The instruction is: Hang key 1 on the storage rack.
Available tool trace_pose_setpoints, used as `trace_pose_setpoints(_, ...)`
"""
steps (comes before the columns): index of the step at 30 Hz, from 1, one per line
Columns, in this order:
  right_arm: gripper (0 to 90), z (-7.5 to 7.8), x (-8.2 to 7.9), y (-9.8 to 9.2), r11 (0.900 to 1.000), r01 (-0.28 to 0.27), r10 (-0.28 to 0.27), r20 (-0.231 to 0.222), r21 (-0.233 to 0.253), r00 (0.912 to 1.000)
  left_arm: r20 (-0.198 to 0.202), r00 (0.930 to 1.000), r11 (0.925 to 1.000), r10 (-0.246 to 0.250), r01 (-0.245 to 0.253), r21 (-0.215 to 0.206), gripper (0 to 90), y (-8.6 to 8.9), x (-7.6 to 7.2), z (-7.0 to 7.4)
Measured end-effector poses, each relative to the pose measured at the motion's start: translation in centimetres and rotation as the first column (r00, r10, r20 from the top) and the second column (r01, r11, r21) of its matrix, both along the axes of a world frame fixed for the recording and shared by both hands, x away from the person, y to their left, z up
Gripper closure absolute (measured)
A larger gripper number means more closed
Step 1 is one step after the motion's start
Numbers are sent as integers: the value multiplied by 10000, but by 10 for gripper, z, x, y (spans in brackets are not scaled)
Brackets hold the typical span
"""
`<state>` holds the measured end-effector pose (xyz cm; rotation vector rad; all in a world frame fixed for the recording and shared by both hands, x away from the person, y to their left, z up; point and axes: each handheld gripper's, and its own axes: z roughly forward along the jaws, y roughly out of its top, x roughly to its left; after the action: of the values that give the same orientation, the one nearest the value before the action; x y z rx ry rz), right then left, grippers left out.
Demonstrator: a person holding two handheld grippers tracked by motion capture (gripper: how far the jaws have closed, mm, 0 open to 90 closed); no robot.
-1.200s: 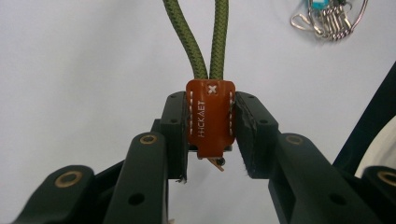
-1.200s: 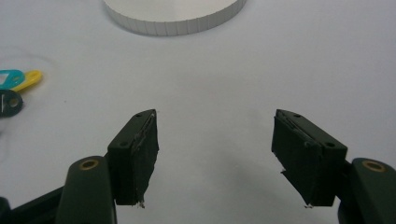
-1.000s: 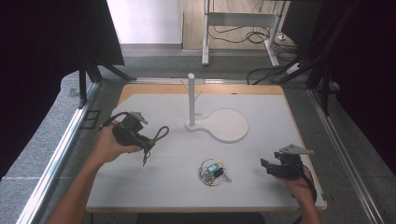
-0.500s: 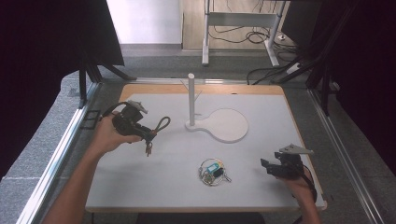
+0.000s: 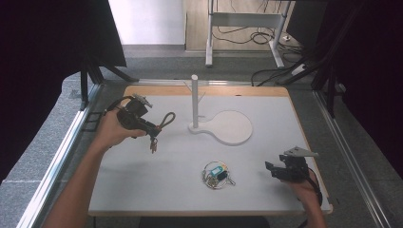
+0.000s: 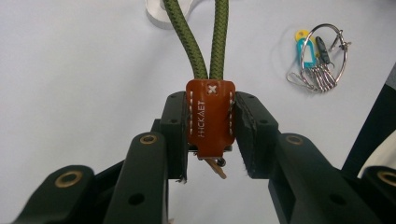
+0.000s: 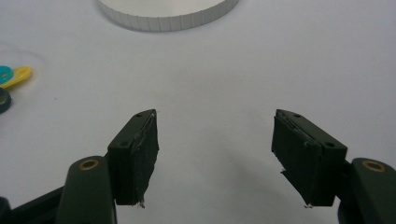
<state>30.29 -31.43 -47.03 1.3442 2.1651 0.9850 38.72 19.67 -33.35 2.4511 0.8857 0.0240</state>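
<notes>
My left gripper point(image 5: 151, 129) point(image 6: 210, 135) is shut on the orange leather tag point(image 6: 210, 119) of a keychain. Its green cord loop point(image 5: 166, 118) point(image 6: 201, 37) rises ahead of the jaws, and keys point(image 5: 153, 144) hang below, above the left of the white board point(image 5: 142, 190). A key ring point(image 5: 216, 174) point(image 6: 320, 58) with blue and yellow tags lies flat at the front middle. A white stand point(image 5: 223, 127) with an upright post point(image 5: 194, 97) sits at the board's centre. My right gripper point(image 5: 272, 170) point(image 7: 217, 149) rests open at the front right, jaws wide apart over bare board.
The stand's round base edge point(image 7: 168, 11) lies ahead of the right gripper. Tags of the key ring point(image 7: 11, 77) lie at that view's left. Metal rails point(image 5: 62, 156) run along the table's sides, and a desk frame with cables point(image 5: 247, 28) stands beyond.
My left gripper has lifted and carried the cord keychain up and toward the post. The right gripper and the key ring have stayed put.
</notes>
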Motion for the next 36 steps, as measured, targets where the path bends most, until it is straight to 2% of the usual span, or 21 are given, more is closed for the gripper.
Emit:
trace_pose_setpoints(4,319,-1,0,0,10000,18,-18,-14,3,10000,33,10000,9999,-94,93,84,669,-2,2,3)
trace_pose_setpoints(21,319,-2,1,0,10000,-26,26,-89,-29,10000,-10,10000,9995,54,-54,-325,668,-1,15,8)
trace_pose_setpoints(36,318,-2,1,1,10000,-46,46,-50,-86,10000,-225,9997,9981,132,-145,-593,668,3,30,12)
